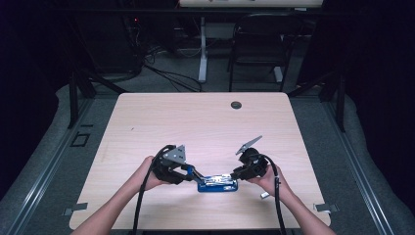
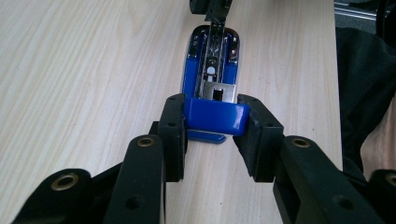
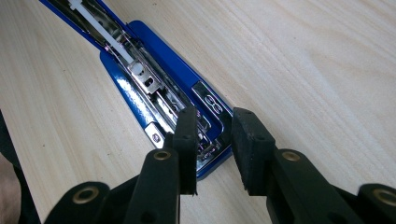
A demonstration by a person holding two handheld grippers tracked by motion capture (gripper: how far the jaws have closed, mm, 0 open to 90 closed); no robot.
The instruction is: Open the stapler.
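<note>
Pale wooden worktop (image 1: 195, 122), mostly bare, with a small dark round grommet (image 1: 236, 105) near its far edge. Beyond it, on the floor, a black chair (image 1: 259, 44) and a white table leg (image 1: 202, 49), well apart from the work.

Near the front edge of the worktop, a blue stapler (image 1: 218, 183), lying flat and opened out, lengthwise between the two claws. Inside its open body, a shiny metal staple channel (image 2: 212, 56) with a slim pusher rod running along it; whether any staples sit in the channel, cannot tell.

Left claw (image 2: 215, 122), held in the left hand (image 1: 147, 174), pinching the blue end of the stapler, one jaw pressed to each side. Right claw (image 3: 214, 135), held in the right hand (image 1: 266, 178), at the opposite end: jaws partly spread, one finger (image 3: 187, 135) resting over the metal channel, the other alongside the blue edge, a gap between them. No firm pinch visible there.

Small metal clips (image 1: 323, 207) at the worktop's front corners, clear of both hands.
</note>
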